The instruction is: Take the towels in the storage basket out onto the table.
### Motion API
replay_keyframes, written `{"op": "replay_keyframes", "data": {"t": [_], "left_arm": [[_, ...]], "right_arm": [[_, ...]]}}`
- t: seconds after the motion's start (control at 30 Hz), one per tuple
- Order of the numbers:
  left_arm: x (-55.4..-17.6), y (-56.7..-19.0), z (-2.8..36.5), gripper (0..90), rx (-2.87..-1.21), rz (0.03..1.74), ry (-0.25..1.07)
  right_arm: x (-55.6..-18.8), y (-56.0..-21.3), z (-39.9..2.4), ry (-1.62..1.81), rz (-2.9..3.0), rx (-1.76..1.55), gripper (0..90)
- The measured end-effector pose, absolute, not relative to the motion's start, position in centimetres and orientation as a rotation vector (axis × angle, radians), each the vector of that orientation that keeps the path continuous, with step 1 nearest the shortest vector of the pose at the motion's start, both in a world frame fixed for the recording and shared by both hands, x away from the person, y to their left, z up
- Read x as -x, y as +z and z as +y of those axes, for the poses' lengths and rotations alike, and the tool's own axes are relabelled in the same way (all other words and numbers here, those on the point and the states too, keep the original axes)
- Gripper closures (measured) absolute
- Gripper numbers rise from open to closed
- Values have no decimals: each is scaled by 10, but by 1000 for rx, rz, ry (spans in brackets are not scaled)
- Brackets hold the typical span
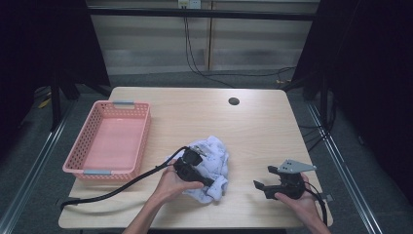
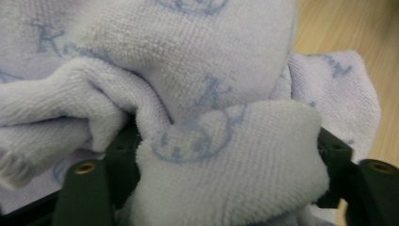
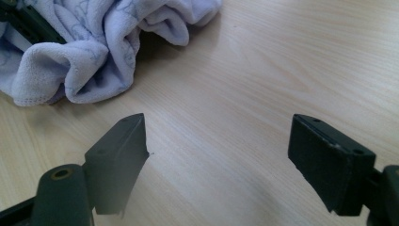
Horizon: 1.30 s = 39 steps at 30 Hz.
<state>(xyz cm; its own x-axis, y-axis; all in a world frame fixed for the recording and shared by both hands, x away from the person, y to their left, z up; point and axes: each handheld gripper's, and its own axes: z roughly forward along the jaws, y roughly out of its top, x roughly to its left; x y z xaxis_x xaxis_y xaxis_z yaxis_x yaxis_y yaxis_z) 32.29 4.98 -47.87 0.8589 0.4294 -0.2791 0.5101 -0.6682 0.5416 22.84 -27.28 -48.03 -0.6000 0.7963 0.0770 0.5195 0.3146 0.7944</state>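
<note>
1. A crumpled pale lilac towel (image 1: 210, 168) with a blue printed pattern lies on the wooden table (image 1: 253, 131), a little in front of the middle, nearer to the person's edge.
2. The left gripper (image 1: 207, 181) is down on the towel, at its near-left side — the left hand (image 1: 171, 184) holds it low over the cloth.
3. In the left gripper view a thick fold of the towel (image 2: 226, 155) bulges up between the two black jaws, which stand wide apart at the left and right lower corners. The cloth seems to touch the inner faces, but whether the pads really press on it I cannot tell, because the fold covers them.
4. The right gripper (image 1: 260, 187) is held by the right hand (image 1: 298, 200) to the right of the towel, apart from it, low over bare wood.
5. In the right gripper view its jaws are spread wide with nothing between them — the towel (image 3: 94, 47) lies ahead of them, toward the upper left.
6. A pink basket (image 1: 92, 141) stands at the left side of the table, well apart from the towel.
</note>
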Motion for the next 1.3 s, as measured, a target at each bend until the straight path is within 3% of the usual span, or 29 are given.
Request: {"op": "replay_keyframes", "data": {"t": [0.23,0.6,0.9,1.1,1.17,1.27,1.3], "left_arm": [[-318,-464,57,156,-2365,693,-182],[-310,-441,91,205,-2301,692,-129],[-285,-436,120,235,-2214,703,-90],[-271,-439,149,346,-2152,726,-47],[-271,-450,152,343,-2120,760,-37],[-277,-477,142,452,-2210,757,-74],[-277,-477,142,555,-2210,757,-74]], "right_arm": [[-232,-476,-259,1205,2264,-1163,172],[-243,-456,-226,1270,2274,-1065,158],[-276,-455,-188,1296,2341,-1001,247],[-292,-468,-165,1290,2390,-978,310],[-294,-475,-160,1246,2406,-975,353],[-296,-483,-159,1217,2415,-981,538],[-296,-483,-159,1217,2415,-981,538]]}}
